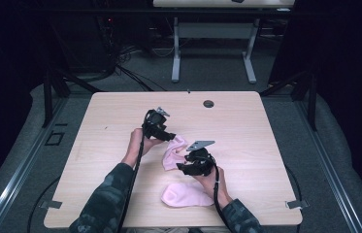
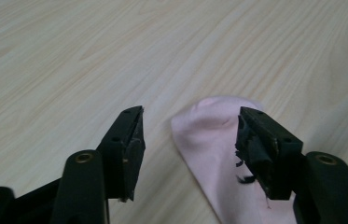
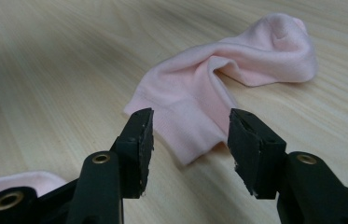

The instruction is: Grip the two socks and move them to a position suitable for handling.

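sock point(image 2: 218, 154) – cut off below

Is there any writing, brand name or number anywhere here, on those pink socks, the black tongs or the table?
None can be read: the two pink socks, the wooden table, the left gripper and the right gripper all show plain, unmarked surfaces.

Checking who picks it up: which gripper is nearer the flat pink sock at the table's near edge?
Right gripper, just above that sock; left gripper is farther back.
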Motion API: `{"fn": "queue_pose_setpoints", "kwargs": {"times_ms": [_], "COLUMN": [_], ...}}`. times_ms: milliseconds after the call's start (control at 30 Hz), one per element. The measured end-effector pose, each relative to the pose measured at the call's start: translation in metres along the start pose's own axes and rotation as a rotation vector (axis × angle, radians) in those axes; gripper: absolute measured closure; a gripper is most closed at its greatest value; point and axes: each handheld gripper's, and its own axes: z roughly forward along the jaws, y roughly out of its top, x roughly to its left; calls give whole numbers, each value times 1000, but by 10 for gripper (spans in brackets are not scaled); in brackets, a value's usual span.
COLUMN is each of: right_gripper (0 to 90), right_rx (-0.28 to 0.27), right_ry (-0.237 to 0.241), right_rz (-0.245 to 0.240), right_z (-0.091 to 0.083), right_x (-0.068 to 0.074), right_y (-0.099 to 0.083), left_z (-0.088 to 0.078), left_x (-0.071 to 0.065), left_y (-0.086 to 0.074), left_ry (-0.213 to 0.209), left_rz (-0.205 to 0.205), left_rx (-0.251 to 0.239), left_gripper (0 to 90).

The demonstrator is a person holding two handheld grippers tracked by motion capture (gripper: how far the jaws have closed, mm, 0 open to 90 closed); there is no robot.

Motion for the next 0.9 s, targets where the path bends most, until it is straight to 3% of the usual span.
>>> {"fn": "queue_pose_setpoints", "kwargs": {"times_ms": [100, 133, 167, 367, 533, 600, 667, 800, 900], "right_gripper": [506, 519, 526, 583, 716, 785, 836, 849, 850], "right_rx": [20, 43, 36, 75, 78, 80, 81, 86, 82], "right_ry": [-3, -12, 4, -6, -33, -46, -52, -35, -48], "right_rz": [-8, -21, -3, -23, -36, -38, -39, -25, -37], "right_z": [8, 9, 13, 21, 22, 22, 21, 19, 3], "right_x": [0, 0, 1, 4, 3, 3, 1, -2, -6], "right_y": [1, 1, 0, 0, 0, 0, -1, 0, 1], "left_z": [11, 21, 25, 39, 39, 39, 40, 39, 18], "left_x": [-3, -6, -7, -7, -5, -6, -6, -9, -7], "left_y": [2, 2, 2, -1, -3, -3, -1, -1, -9], "left_ry": [-7, -2, -3, -1, -7, 21, 36, 64, 33], "left_rz": [35, 62, 76, 104, 78, 64, 42, 36, -73], "left_rx": [34, 78, 101, 140, 123, 124, 132, 135, 49], "left_gripper": [462, 475, 503, 623, 764, 854, 867, 874, 873]}}
